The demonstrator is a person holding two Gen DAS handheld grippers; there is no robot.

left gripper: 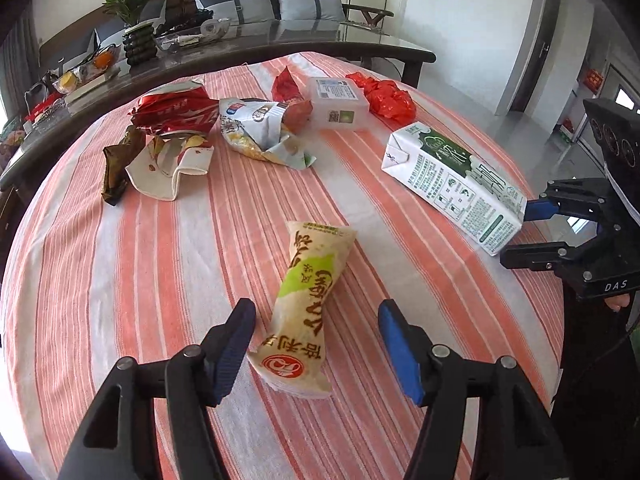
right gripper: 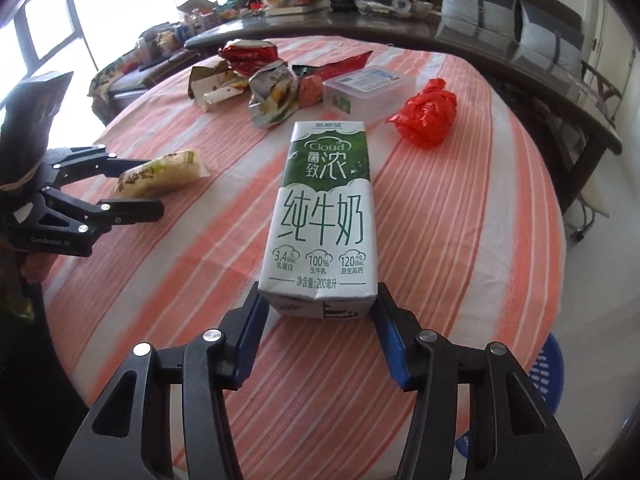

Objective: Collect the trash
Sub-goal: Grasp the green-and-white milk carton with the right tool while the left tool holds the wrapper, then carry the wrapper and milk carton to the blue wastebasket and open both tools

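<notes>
Trash lies scattered over a round table (left gripper: pixel 120 280) covered in an orange-and-white striped cloth. Nearest the left gripper (left gripper: pixel 316 344) is a beige snack wrapper (left gripper: pixel 308 300) with a green patch, lying flat on the cloth; its near end sits between the two blue pads, which stand well apart and clear of it on both sides, so nothing is gripped there. To the right, a green-and-white milk carton (right gripper: pixel 320 220) lies on its side, pointing away across the table. The right gripper (right gripper: pixel 316 320) has come up to the carton's near end: its blue pads sit at either side of the bottom edge, the jaws about carton-wide. Whether the pads are actually pressing on it I cannot tell from where I look.

Farther back is a heap of rubbish: a crumpled red foil bag (left gripper: pixel 172 110), a torn white-and-yellow snack bag (left gripper: pixel 260 132), a brown wrapper (left gripper: pixel 116 168) beside a bent paper carton (left gripper: pixel 172 168), a clear plastic box (left gripper: pixel 340 100) and, on the far right, a scrunched red plastic bag (right gripper: pixel 426 114). Beyond the table stands a dark glass-topped coffee table (left gripper: pixel 320 38) with a potted plant (left gripper: pixel 134 28), and a sofa with grey cushions (left gripper: pixel 308 0).
</notes>
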